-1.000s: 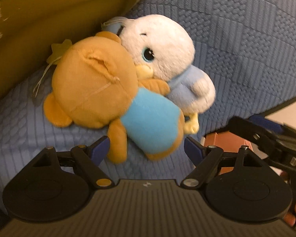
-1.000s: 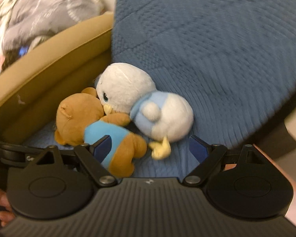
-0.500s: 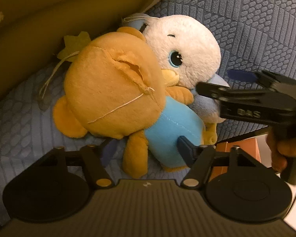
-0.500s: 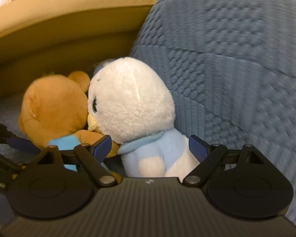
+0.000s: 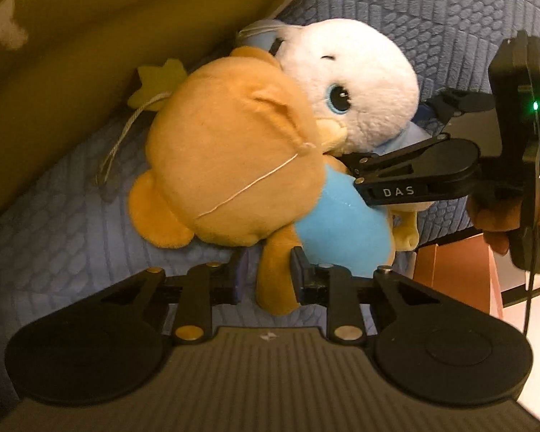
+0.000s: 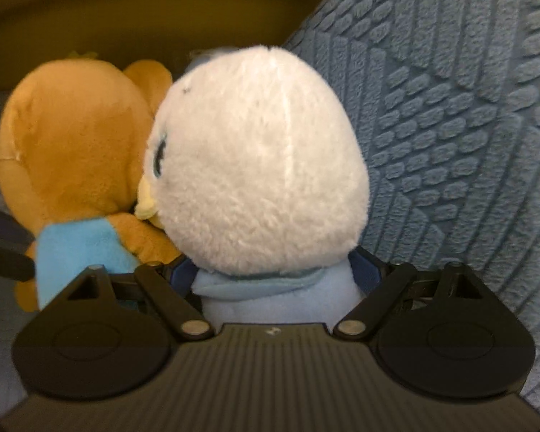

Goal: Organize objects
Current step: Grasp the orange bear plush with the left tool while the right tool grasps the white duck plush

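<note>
A brown plush bear [image 5: 234, 165] in a light blue shirt lies on the blue knit cover, head against a white plush duck [image 5: 356, 82] in a pale blue top. My left gripper [image 5: 269, 270] is closing around the bear's leg; the right pad touches it and a sliver of gap shows at the left pad. My right gripper [image 6: 275, 273] straddles the duck's [image 6: 259, 158] pale blue body just under its head. Its jaws are wide and opening slightly, the pads beside the plush. In the left wrist view one of its fingers [image 5: 406, 176] reaches in over the bear's shirt.
A mustard-yellow padded edge [image 5: 90, 46] rises close behind and left of the toys. The blue knit cover [image 6: 450, 126] slopes up on the right. An orange-brown box [image 5: 460, 273] sits at the cover's lower right edge. A hand [image 5: 493, 223] holds the right gripper's grip.
My left jaws narrowed from wide open to either side of the bear's leg. The right gripper swung down and in over the duck, which now sits between its fingers.
</note>
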Demonstrator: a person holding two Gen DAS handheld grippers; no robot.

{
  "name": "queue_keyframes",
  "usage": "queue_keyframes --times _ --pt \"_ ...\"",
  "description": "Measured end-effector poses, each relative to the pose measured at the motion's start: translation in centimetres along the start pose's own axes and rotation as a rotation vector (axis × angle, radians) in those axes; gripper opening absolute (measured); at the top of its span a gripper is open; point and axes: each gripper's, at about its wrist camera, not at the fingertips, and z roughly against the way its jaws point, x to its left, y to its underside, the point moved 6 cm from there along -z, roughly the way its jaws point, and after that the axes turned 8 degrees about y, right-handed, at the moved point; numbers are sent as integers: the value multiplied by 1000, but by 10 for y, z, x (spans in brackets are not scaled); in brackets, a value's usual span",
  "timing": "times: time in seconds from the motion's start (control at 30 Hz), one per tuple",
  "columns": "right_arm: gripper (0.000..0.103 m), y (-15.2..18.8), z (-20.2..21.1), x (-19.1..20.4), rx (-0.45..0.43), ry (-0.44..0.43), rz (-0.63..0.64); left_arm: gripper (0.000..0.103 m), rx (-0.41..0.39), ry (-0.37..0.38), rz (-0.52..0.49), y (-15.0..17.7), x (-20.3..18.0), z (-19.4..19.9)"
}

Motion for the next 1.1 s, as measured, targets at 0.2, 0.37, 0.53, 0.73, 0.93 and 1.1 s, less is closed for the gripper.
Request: queue_keyframes --times 0.2,0.37,0.53,0.73,0.93,1.1 --pt "84 3 4 -1 76 -42 -51 13 -14 23 -7 0 0 2" --pt "81 11 16 1 104 -102 -107 7 -56 20 -10 -4 -1 14" --pt "79 31 29 0 155 -172 -237 5 -78 28 -20 -8 -3 31" --pt "78 70 52 7 240 -308 -563 4 -101 31 -49 -18 -5 53" --pt "78 104 69 26 270 -336 -847 4 -84 63 -41 -17 -2 62" --pt "77 119 77 47 214 -218 -910 39 -35 74 -25 -13 -4 55"
